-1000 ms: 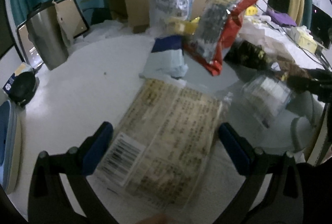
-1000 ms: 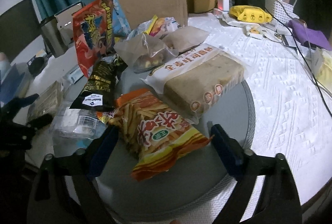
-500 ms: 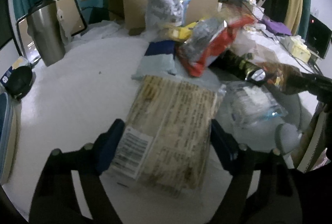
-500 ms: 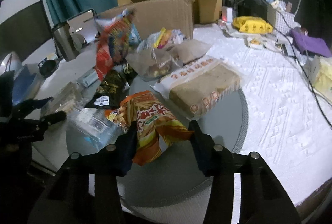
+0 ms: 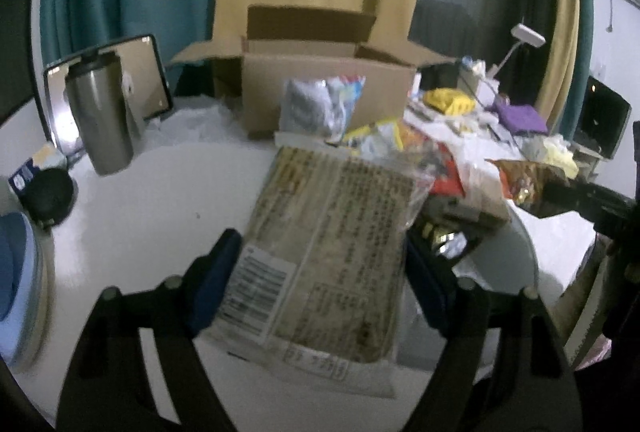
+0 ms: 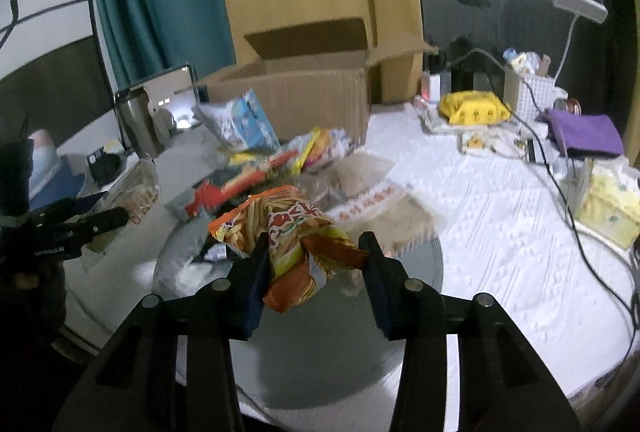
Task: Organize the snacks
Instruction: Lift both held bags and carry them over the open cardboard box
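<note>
Cracker pack (image 5: 328, 256): flat clear-wrapped slab, printed back facing you, held off the white table (image 5: 132, 232) in the near centre of the left wrist view.
Left gripper (image 5: 320, 284): you have it clamped on the pack's two long edges, fairly wide, because the pack is wide; its jaws have just been closing on it.
Handling, pack: you should judge it light, stiffish but brittle inside; slick film. Grip the edges gently, near the middle.
Orange chip bag (image 6: 296, 232): pinched at its near end, raised above the grey round mat (image 6: 344, 348).
Right gripper (image 6: 316, 272): you hold it narrowed on the bag; jaws have just been closing, with the foil crumpled between them.
Handling, bag: likely air-puffed, light, crushable. Take the seam, not the belly.
Cardboard box (image 6: 316, 91): open, far centre; probable destination.
</note>
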### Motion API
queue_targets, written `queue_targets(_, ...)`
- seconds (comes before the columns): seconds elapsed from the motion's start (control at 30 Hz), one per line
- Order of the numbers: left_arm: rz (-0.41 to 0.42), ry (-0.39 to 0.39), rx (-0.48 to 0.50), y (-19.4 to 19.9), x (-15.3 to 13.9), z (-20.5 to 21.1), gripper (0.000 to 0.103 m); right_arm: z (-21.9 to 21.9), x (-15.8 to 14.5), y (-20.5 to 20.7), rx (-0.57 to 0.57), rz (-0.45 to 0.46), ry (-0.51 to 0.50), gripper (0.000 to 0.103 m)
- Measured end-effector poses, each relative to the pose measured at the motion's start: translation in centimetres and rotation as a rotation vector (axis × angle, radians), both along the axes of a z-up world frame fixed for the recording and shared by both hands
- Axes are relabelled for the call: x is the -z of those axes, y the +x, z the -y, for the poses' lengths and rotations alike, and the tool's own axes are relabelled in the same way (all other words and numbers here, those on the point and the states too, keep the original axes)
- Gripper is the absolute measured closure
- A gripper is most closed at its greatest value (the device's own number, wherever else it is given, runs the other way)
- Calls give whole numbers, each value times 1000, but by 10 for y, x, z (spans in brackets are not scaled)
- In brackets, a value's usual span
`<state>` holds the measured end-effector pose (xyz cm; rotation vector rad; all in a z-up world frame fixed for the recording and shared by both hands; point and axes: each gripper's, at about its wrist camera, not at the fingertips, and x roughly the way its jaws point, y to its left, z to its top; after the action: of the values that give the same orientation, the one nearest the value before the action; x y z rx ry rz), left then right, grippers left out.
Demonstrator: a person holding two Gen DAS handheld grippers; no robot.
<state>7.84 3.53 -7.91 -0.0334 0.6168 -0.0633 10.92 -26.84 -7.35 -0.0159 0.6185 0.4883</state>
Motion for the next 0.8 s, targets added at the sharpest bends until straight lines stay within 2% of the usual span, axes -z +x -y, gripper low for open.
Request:
queue_targets(0.43,94,-33,-18,36,-38,-9,22,-7,-31,42,-9,86,32,57)
queue_targets(0.8,148,-4,-12,90,-55,-11,22,-21,-37,94,-57,110,29,57)
